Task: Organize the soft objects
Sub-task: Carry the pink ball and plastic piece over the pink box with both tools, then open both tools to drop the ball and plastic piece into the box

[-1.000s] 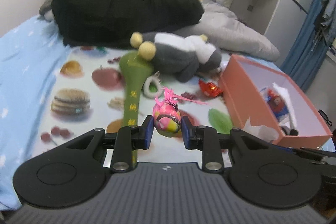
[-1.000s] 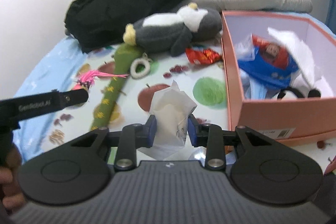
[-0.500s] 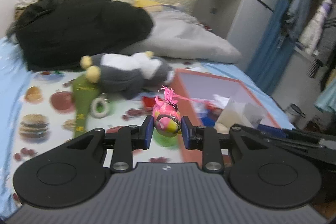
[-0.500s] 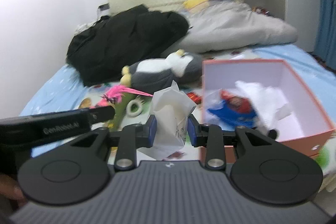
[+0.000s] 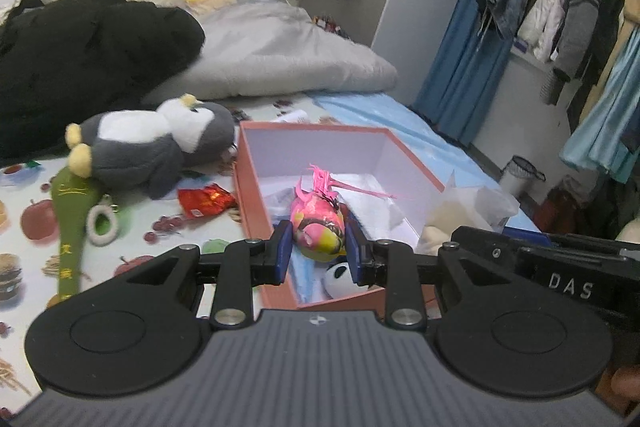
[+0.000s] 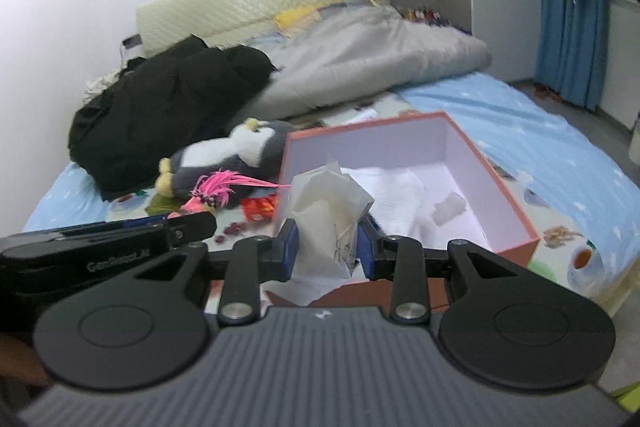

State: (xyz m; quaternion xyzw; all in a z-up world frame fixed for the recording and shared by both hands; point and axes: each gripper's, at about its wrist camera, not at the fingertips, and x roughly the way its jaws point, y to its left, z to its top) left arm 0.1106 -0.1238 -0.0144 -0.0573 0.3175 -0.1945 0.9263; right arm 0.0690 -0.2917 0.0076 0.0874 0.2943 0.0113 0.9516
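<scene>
My left gripper [image 5: 318, 247] is shut on a small pink and yellow bird toy [image 5: 318, 223] with pink feathers, held above the near end of the open orange box [image 5: 246, 195]. My right gripper [image 6: 326, 247] is shut on a clear plastic bag with a cream soft toy [image 6: 326, 215] inside, also over the box [image 6: 508, 203]; that bag [image 5: 464, 215] shows at the right in the left wrist view. White paper, a blue item and a small panda face [image 5: 342, 277] lie in the box. A grey and white penguin plush [image 5: 152, 143] lies on the bed left of it.
On the fruit-print sheet lie a long green plush [image 5: 72, 223], a white ring [image 5: 102, 223] and a red wrapper [image 5: 206, 201]. A black coat [image 5: 80, 67] and grey duvet [image 5: 288, 59] fill the bed's head. Hanging clothes [image 5: 580, 3] and a blue curtain [image 5: 468, 39] stand right.
Both grippers have risen and swung right from over the sheet to above the orange box, each keeping its toy. The box now lies straight ahead in both views.
</scene>
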